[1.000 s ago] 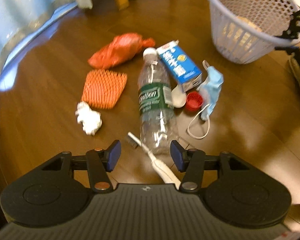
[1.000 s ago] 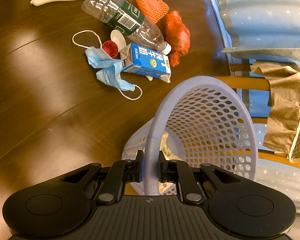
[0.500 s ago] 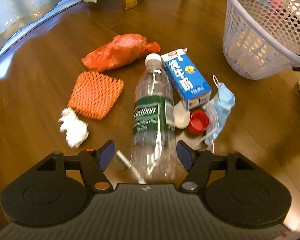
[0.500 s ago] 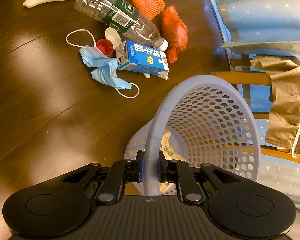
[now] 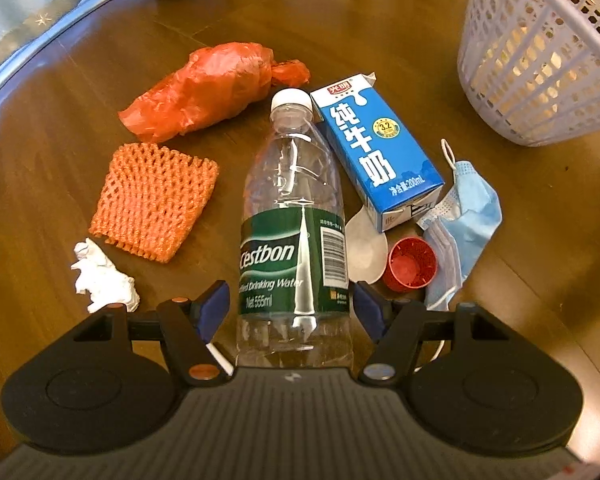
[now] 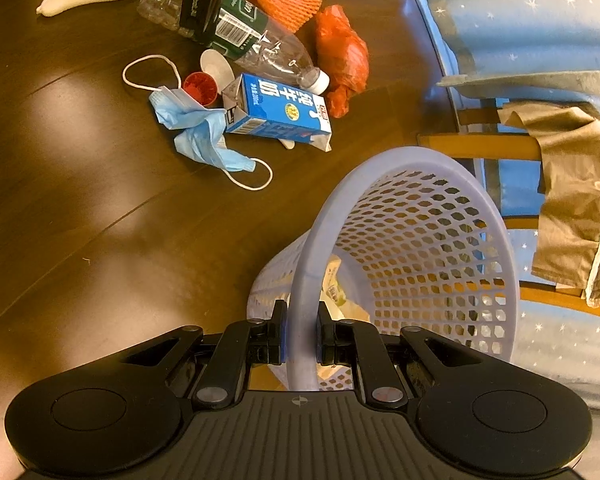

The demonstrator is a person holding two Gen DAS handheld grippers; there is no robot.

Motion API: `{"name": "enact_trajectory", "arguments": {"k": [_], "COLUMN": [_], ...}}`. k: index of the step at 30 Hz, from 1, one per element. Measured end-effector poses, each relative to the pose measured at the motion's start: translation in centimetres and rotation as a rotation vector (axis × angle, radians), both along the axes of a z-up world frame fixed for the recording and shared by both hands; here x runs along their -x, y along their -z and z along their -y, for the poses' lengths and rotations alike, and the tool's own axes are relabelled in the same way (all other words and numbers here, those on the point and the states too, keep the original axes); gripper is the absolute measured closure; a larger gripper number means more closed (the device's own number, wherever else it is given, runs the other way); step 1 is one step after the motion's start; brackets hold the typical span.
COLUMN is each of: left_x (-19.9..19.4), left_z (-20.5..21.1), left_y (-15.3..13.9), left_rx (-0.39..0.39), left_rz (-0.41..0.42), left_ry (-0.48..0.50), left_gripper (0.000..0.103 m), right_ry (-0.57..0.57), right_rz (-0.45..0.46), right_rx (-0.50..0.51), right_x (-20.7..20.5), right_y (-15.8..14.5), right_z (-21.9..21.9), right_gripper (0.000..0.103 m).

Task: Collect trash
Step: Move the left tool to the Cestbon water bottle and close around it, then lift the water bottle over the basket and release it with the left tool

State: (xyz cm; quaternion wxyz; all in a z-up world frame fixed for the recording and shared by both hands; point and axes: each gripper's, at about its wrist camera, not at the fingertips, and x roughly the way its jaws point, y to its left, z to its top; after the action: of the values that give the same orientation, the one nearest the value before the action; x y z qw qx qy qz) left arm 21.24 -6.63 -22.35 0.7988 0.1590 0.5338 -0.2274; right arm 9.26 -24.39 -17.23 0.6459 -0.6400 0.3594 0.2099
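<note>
The left hand-held gripper (image 5: 292, 312), jaws having just widened, is now straddling the bottle (image 5: 296, 216) unclamped; the right hand-held gripper (image 6: 300, 336) is staying clamped on the basket (image 6: 384, 168) rim.

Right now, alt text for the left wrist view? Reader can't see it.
The left gripper hangs open astride a clear plastic water bottle lying on a wooden floor, pads not touching it. Around the bottle lie an orange plastic bag, orange foam net, crumpled tissue, blue milk carton, red cap and blue face mask; a white mesh basket stands upper right.
</note>
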Motion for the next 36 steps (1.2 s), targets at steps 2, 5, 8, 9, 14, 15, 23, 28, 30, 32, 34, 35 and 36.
{"name": "enact_trajectory", "arguments": {"k": [2,5,8,9,14,15,23,28,30,32,34,35,36], "left_x": [-0.3,-0.4,-0.5,-0.5,-0.6,-0.6,-0.1,0.2,0.0,-0.1,-0.2,-0.2,-0.1], "left_z": [0.1,0.1,0.2,0.2,0.3,0.3,-0.1,-0.4,-0.5,-0.4,-0.1,0.1,0.3], "left_y": [0.3,0.6,0.8,0.8,1.0,1.0,0.0,-1.9,-3.1,-4.5,-6.0,-6.9,-7.8], "left_rx": [-0.008,-0.013,-0.024,-0.027,-0.034,-0.036,-0.047,-0.051,-0.051,-0.048,-0.05,-0.052,-0.052], "left_rz": [-0.006,-0.019,-0.024,-0.026,-0.036,-0.039,-0.078,-0.078,-0.073,-0.068,-0.056,-0.046,-0.037], "left_ry": [-0.002,-0.004,0.004,0.004,0.009,0.011,0.002,0.005,0.005,0.009,0.025,0.037,0.05], "left_gripper": [0.039,0.04,0.041,0.041,0.043,0.044,0.046,0.047,0.047,0.047,0.047,0.047,0.047], "right_ry": [0.001,0.002,0.004,0.005,0.007,0.007,0.013,0.012,0.012,0.009,0.006,0.003,0.0], "right_rz": [-0.001,-0.002,-0.003,-0.003,-0.006,-0.007,-0.009,-0.012,-0.014,-0.019,-0.022,-0.024,-0.024], "right_rx": [-0.002,-0.004,-0.004,-0.005,-0.008,-0.008,-0.013,-0.012,-0.015,-0.018,-0.019,-0.02,-0.019], "right_x": [0.0,-0.1,-0.1,-0.1,-0.1,-0.1,-0.2,-0.2,-0.2,-0.2,-0.2,-0.1,-0.1], "right_y": [0.0,0.0,0.0,0.0,0.0,0.0,-0.1,-0.2,-0.2,-0.3,-0.3,-0.2,-0.2], "right_z": [0.0,0.0,-0.1,-0.1,-0.2,-0.2,-0.1,0.0,-0.1,-0.1,-0.1,-0.1,-0.1], "right_gripper": [0.094,0.093,0.093,0.093,0.093,0.093,0.094,0.093,0.093,0.093,0.093,0.093,0.093]}}
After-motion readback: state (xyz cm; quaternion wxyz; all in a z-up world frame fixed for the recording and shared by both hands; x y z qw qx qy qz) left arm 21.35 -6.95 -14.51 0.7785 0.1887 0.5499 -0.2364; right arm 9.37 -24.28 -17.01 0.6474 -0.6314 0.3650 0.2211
